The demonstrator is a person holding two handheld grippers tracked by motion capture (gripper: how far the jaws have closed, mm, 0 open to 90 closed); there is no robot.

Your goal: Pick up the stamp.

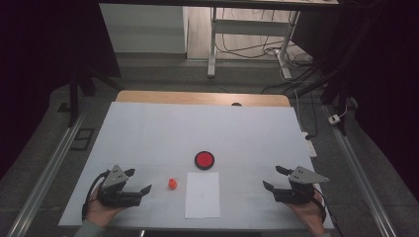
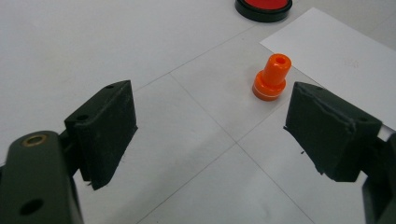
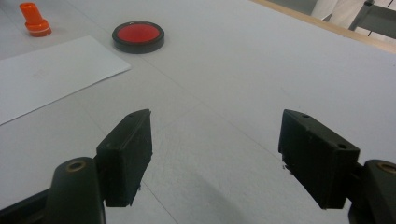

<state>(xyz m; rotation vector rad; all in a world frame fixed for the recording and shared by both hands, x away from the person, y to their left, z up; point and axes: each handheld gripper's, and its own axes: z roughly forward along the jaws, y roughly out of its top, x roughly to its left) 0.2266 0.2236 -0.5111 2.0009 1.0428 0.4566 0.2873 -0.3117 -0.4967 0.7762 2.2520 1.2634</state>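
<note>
Stamp (image 1: 172, 184), orange and upright, stood on the white table cover (image 1: 148, 133) just left of the paper sheet (image 1: 202, 194) and apart from it, nearer the left gripper (image 1: 138, 180) than the right. In the left gripper view the stamp (image 2: 272, 77) appeared ahead of the spread jaws, closer to the right-hand jaw, touching neither. Both jaws of the left gripper were wide apart and held nothing. The right gripper (image 1: 276, 177) rested at the right of the cover, its jaws likewise spread wide and empty, well apart from the sheet.

A round red ink pad (image 1: 204, 160) in a black rim lay just beyond the far edge of the sheet, near the middle of the cover. In the right gripper view the pad (image 3: 138, 36), the sheet (image 3: 51, 72) and the stamp (image 3: 34, 20) lay far ahead to the left, with bare cover between them and the jaws.

The cover showed faint seam lines crossing it and overlay a wooden tabletop (image 1: 202, 98), whose far edge was exposed. Metal rails (image 1: 47, 173) ran along both sides of the table. Beyond it were a grey floor, a white desk frame (image 1: 247, 34) and loose cables (image 1: 296, 79); the sides of the room were dark. Nothing stood between the left gripper and the stamp. A hand (image 1: 101, 212) held each gripper from the near edge.
</note>
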